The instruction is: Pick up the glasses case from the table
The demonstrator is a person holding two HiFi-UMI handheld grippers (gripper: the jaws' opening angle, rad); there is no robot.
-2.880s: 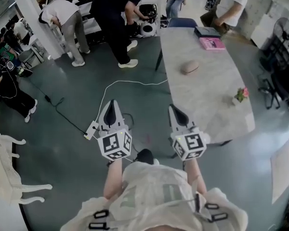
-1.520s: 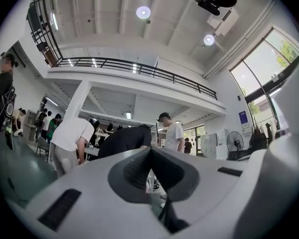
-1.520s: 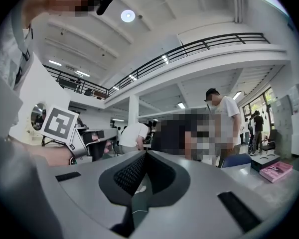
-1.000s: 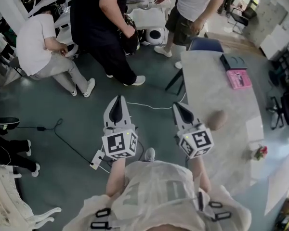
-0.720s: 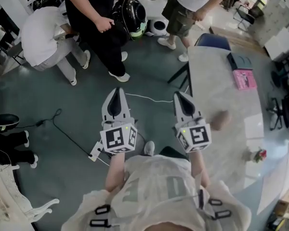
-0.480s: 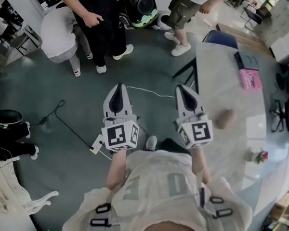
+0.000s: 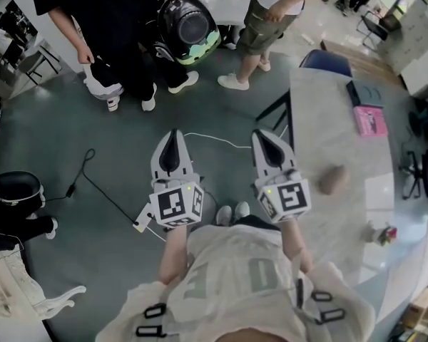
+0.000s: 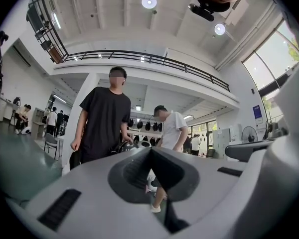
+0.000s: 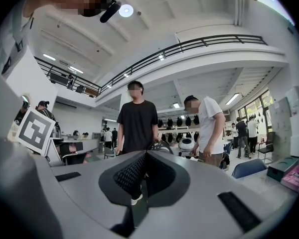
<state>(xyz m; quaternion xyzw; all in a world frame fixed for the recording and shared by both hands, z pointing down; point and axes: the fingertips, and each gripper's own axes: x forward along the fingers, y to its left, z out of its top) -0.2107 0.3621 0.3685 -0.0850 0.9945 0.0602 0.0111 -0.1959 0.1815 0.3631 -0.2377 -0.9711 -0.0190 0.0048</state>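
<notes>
Two risks are judged from the head view. The case point(image 7: 333, 179), lying on the table point(image 7: 321, 112) near the right gripper point(image 7: 265, 137) and to its right, could be knocked aside by closed jaws, or could slip, being rounded and tan. In the left gripper view, the left gripper point(image 8: 150, 153) is seen fully closed, with nothing held. In the right gripper view, the jaws are likewise closed and empty, and the case is not shown.

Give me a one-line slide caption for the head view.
Left claw and right claw, both shut and empty, hover near the table; glasses case lies untouched.

Bright ceiling lights point(image 8: 149, 2); strong fisheye distortion
</notes>
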